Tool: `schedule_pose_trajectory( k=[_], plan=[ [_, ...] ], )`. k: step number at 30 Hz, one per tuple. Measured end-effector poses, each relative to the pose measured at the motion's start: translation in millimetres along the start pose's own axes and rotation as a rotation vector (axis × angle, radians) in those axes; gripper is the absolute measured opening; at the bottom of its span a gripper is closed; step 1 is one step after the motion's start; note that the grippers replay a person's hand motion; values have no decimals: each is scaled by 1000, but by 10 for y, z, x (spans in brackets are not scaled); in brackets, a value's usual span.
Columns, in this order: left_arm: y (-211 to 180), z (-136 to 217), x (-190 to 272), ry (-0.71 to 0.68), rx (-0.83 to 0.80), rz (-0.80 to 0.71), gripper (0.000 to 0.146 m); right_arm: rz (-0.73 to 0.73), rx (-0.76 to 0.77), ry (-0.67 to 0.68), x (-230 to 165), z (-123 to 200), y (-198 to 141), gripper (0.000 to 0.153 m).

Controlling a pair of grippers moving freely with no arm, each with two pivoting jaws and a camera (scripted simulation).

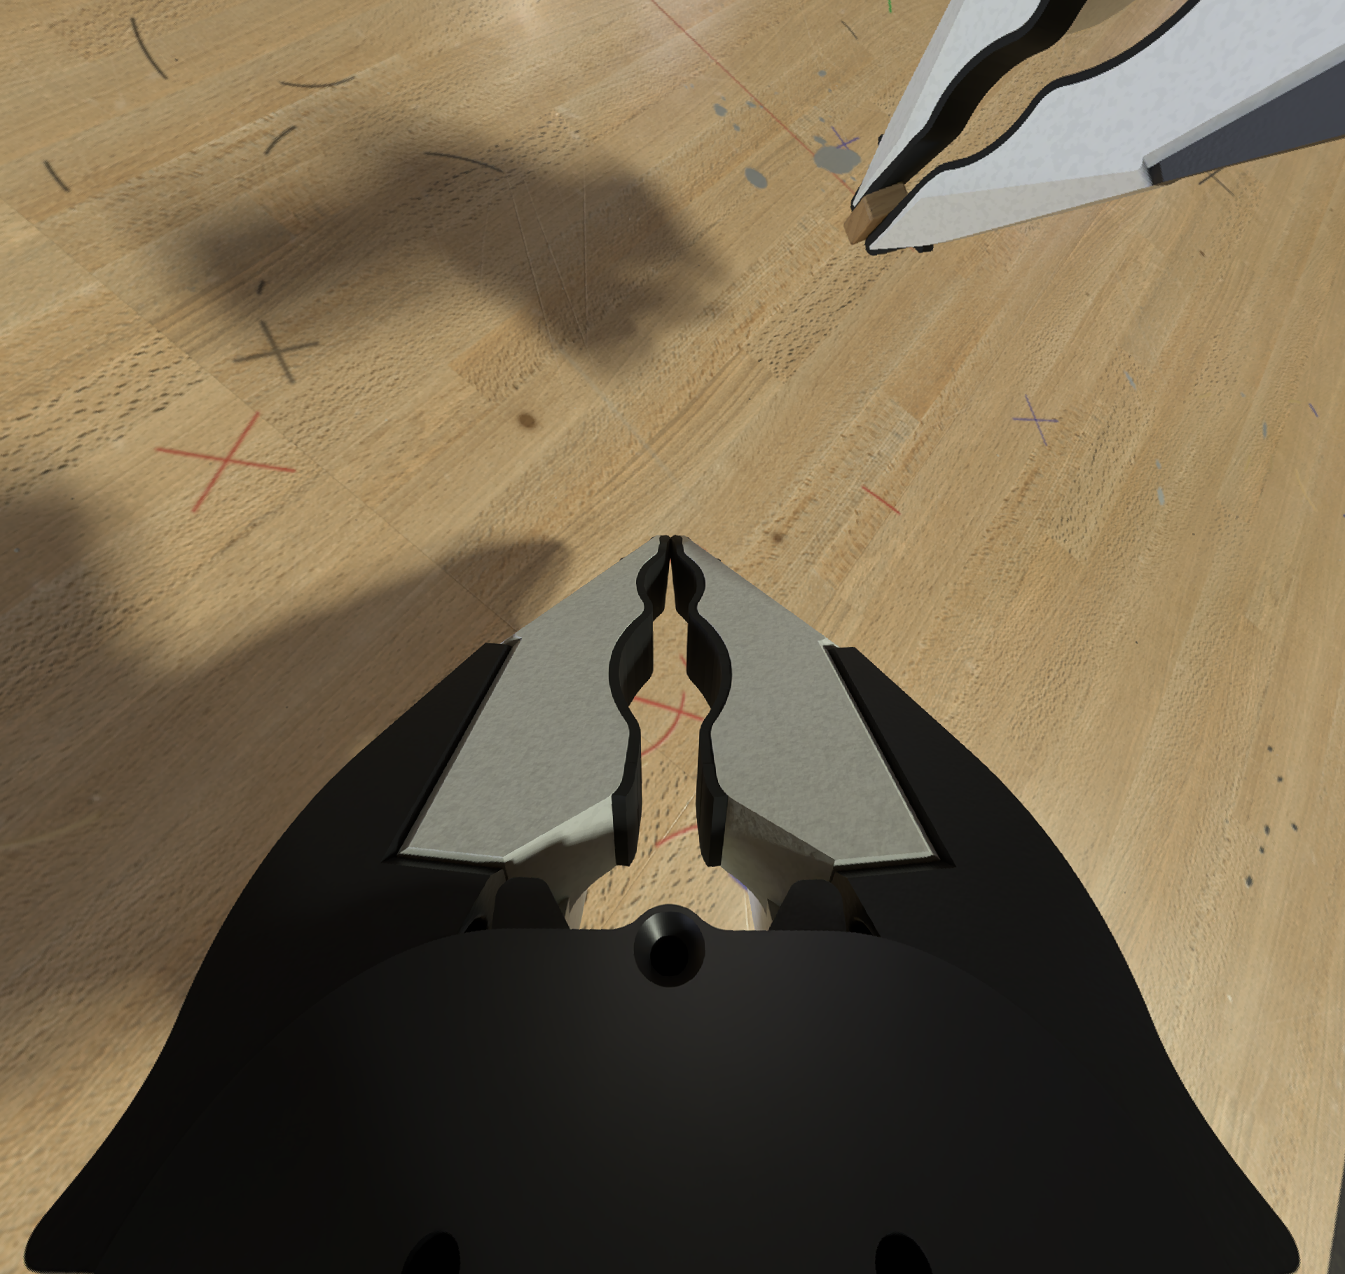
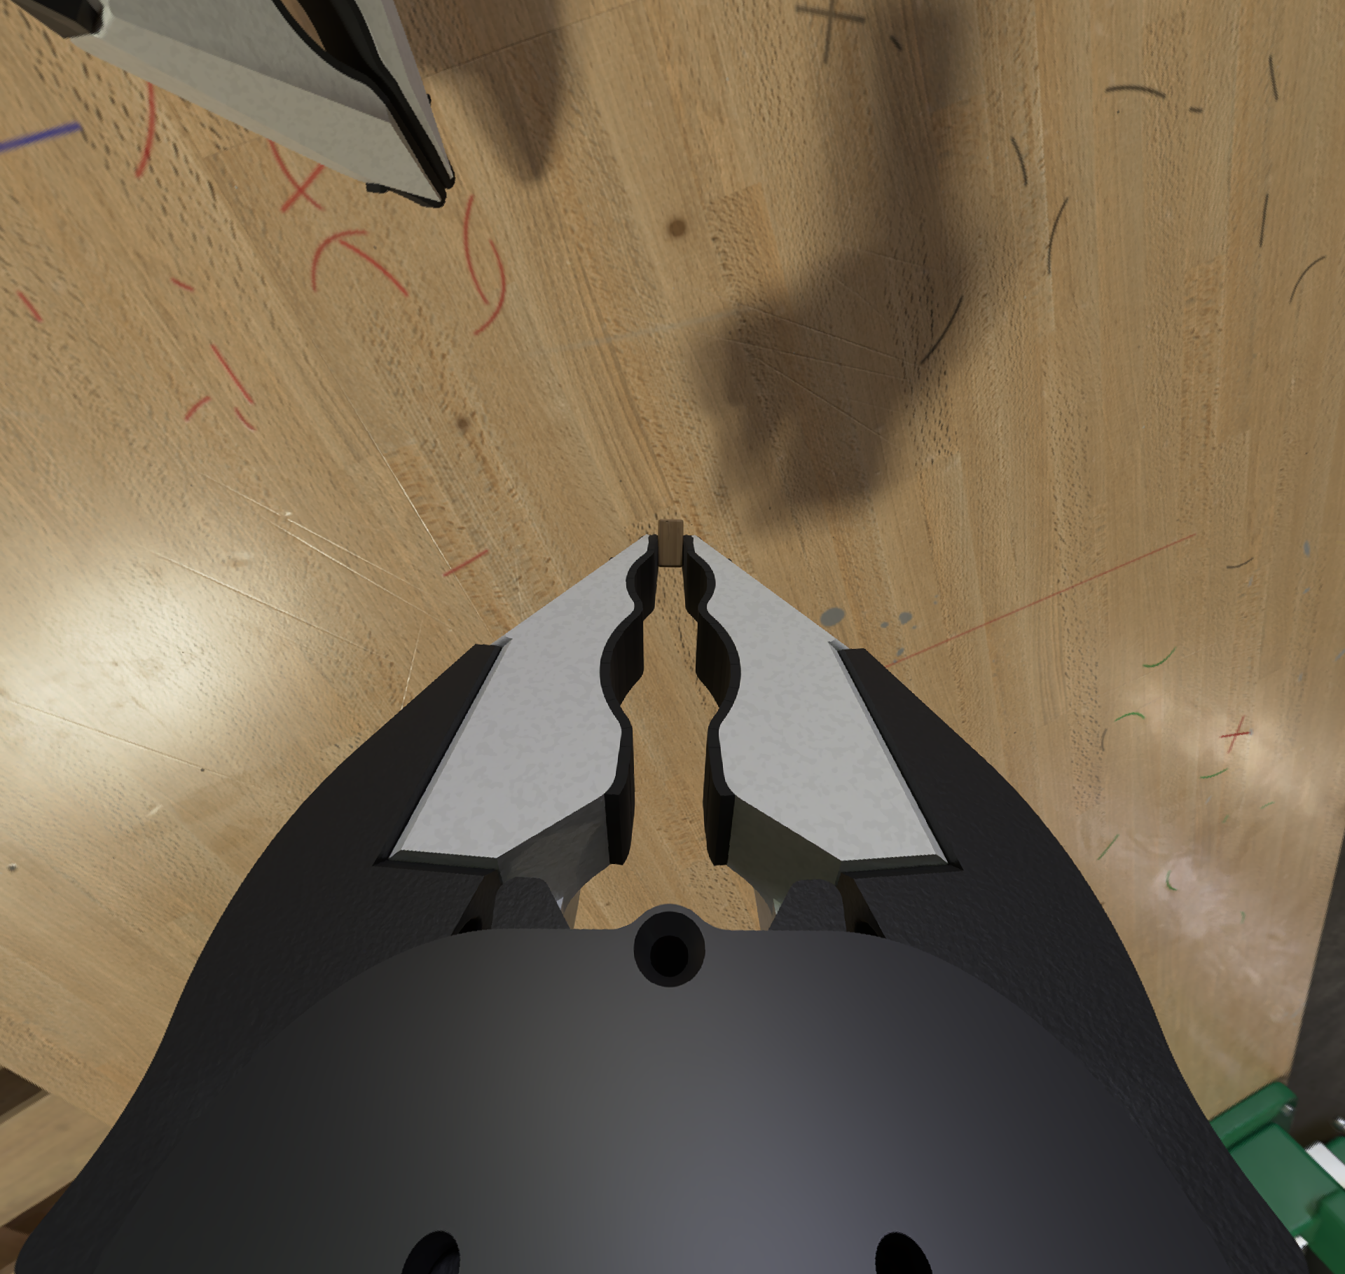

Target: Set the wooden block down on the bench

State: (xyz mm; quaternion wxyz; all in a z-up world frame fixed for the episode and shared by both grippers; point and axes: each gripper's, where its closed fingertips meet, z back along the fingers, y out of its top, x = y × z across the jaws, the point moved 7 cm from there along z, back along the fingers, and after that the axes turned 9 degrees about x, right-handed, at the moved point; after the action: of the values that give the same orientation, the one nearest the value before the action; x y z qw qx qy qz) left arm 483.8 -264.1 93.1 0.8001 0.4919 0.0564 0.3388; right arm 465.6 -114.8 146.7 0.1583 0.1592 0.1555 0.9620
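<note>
A small wooden block (image 2: 669, 541) is pinched between the tips of my right gripper (image 2: 669, 547), held above the wooden bench (image 2: 509, 380). The same block (image 1: 873, 212) shows in the left wrist view at the tips of the right gripper (image 1: 884, 220), which comes in from the upper right. The block's shadow lies apart from it on the bench. My left gripper (image 1: 669, 544) is shut and empty, its tips together above the bench (image 1: 437, 438). It also shows in the right wrist view (image 2: 437, 190) at the upper left.
The bench top carries red, black, purple and green pen marks and grey paint spots (image 1: 833, 158). A green object (image 2: 1288, 1166) sits at the lower right past the bench edge. Dark gripper shadows (image 1: 451, 241) fall on the middle of the bench.
</note>
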Motion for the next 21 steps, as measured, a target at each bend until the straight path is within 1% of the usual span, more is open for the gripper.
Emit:
schedule_pose_trajectory(
  k=[7, 21],
  plan=[
    [-21, 15, -21, 10, -5, 9, 0, 33, -28, 28, -79, -99, -14, 6],
    [-48, 17, -51, 7, -5, 18, 0, 53, -53, 27, -85, -120, 7, 6]
  ],
)
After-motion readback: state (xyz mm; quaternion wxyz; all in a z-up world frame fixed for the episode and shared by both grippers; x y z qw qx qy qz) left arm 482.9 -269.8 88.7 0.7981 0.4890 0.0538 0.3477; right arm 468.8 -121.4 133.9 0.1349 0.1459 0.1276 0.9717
